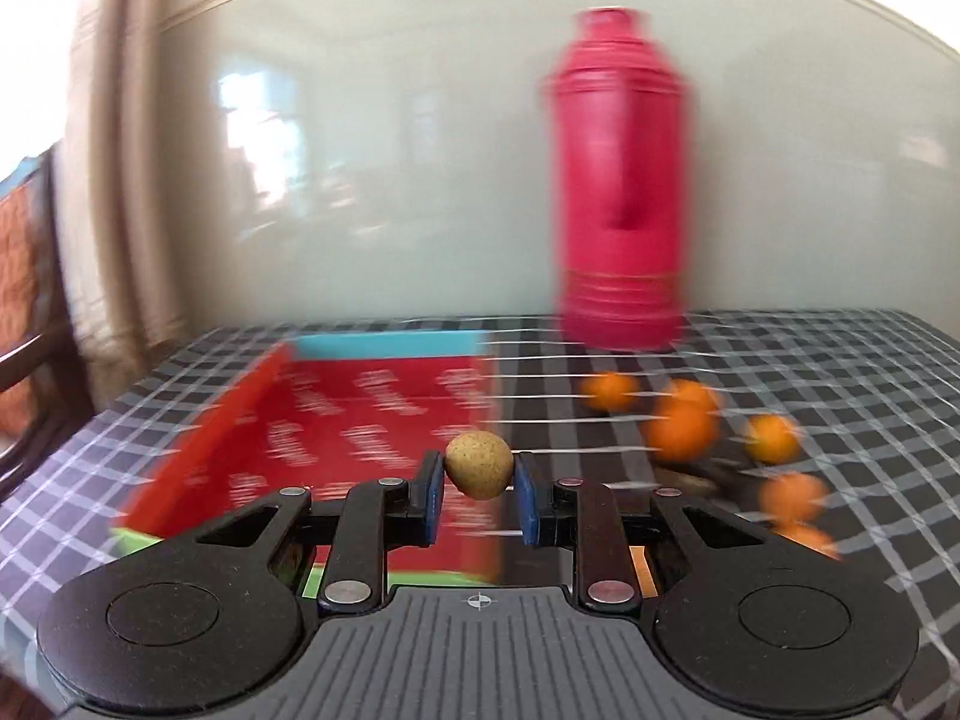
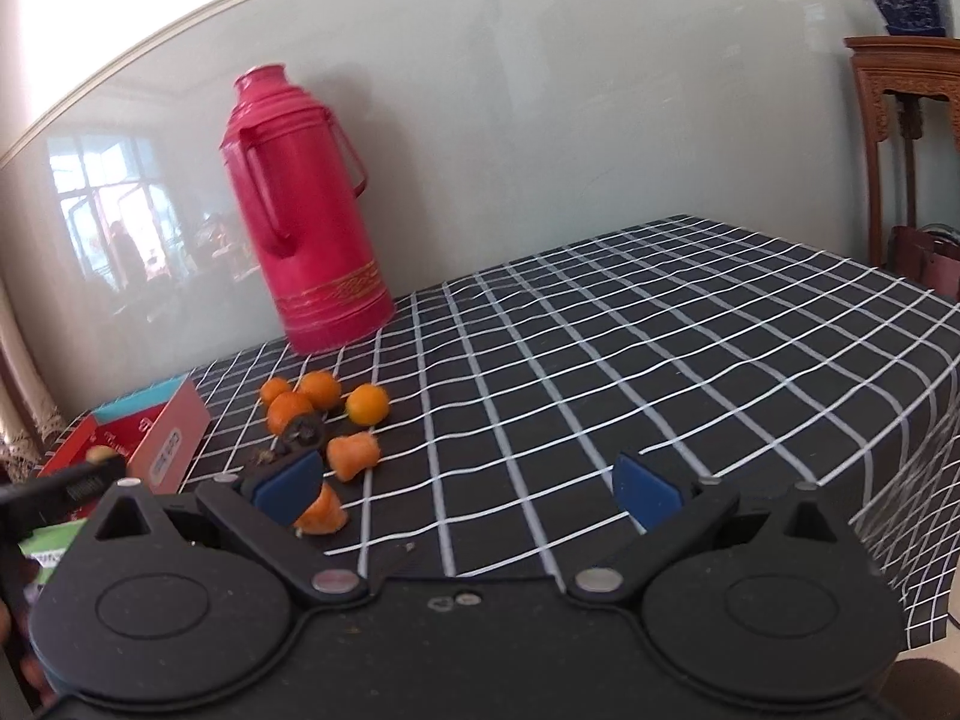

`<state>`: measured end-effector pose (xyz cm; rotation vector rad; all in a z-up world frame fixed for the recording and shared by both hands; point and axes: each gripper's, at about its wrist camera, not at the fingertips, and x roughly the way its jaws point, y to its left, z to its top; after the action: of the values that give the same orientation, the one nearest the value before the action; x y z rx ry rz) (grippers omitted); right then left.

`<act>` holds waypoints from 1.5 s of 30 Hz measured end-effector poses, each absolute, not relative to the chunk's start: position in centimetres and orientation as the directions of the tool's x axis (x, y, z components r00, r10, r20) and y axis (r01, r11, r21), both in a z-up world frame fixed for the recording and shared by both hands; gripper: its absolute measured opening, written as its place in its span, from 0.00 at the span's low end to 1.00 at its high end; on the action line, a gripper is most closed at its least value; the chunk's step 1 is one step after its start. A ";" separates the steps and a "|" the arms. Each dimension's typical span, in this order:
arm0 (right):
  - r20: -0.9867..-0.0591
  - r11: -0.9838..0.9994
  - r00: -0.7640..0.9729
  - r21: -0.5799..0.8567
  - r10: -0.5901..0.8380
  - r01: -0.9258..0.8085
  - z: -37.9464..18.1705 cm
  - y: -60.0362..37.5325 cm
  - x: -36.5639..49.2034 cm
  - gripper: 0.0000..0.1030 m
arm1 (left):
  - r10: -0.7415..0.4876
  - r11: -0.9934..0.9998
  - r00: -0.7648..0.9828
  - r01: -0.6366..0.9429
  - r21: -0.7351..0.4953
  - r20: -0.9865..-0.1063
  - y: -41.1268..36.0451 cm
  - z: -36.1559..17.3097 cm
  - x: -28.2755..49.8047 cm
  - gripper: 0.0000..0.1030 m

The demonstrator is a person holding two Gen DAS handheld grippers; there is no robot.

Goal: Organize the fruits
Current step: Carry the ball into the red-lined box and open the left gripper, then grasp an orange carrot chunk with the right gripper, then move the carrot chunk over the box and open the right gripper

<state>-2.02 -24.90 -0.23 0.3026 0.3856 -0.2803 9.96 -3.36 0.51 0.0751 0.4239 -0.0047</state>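
My left gripper [image 1: 478, 492] is shut on a small tan round fruit [image 1: 478, 463] and holds it above the right edge of a red cardboard box [image 1: 336, 420]. Several orange fruits [image 1: 681, 429] lie on the checked cloth to the right of the box. In the right wrist view the same orange fruits [image 2: 366, 403] lie in a cluster with a dark fruit [image 2: 304, 435], beside the red box [image 2: 162, 438]. My right gripper [image 2: 468, 489] is open and empty, just right of the cluster. The left gripper [image 2: 90, 477] shows at the left with the tan fruit [image 2: 102, 453].
A tall red thermos [image 2: 303, 216] stands at the back of the table by the grey wall; it also shows in the left wrist view [image 1: 621, 180]. The black checked tablecloth [image 2: 660, 330] drops off at the right edge. A wooden stand [image 2: 900, 120] is at the far right.
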 end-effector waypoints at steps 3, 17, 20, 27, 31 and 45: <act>-0.424 0.930 0.886 0.216 -0.186 0.299 -0.6 -23.7 -0.8 0.95 | 0.098 0.995 0.881 -0.079 0.062 -0.463 -0.3 0.3 11.7 0.25; -0.497 0.976 0.858 0.088 -0.132 0.201 -2.5 -18.9 5.8 0.79 | 0.129 0.989 0.884 -0.149 -0.009 -0.449 4.8 1.1 10.7 1.00; -0.519 0.978 0.842 0.056 -0.143 0.201 -3.0 -18.4 7.1 0.65 | 0.132 0.987 0.893 -0.161 -0.030 -0.431 5.8 1.5 10.0 1.00; -0.550 0.977 0.825 0.070 -0.130 0.201 -4.1 -18.3 8.4 0.30 | 0.190 0.965 0.901 -0.245 -0.096 -0.390 9.0 2.3 8.6 1.00; -0.533 0.978 0.834 0.053 -0.142 0.201 -4.0 -17.7 8.2 0.28 | 0.211 0.952 0.886 -0.283 -0.119 -0.412 10.9 2.2 8.6 1.00; -0.360 0.969 0.902 0.152 0.238 -0.195 0.4 -9.4 10.1 0.28 | 0.318 0.897 0.834 -0.418 -0.141 -0.451 16.2 0.8 7.4 1.00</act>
<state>10.11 -9.42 0.36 0.1137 0.3863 0.2244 7.39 16.20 0.76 -0.2399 0.4342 0.3939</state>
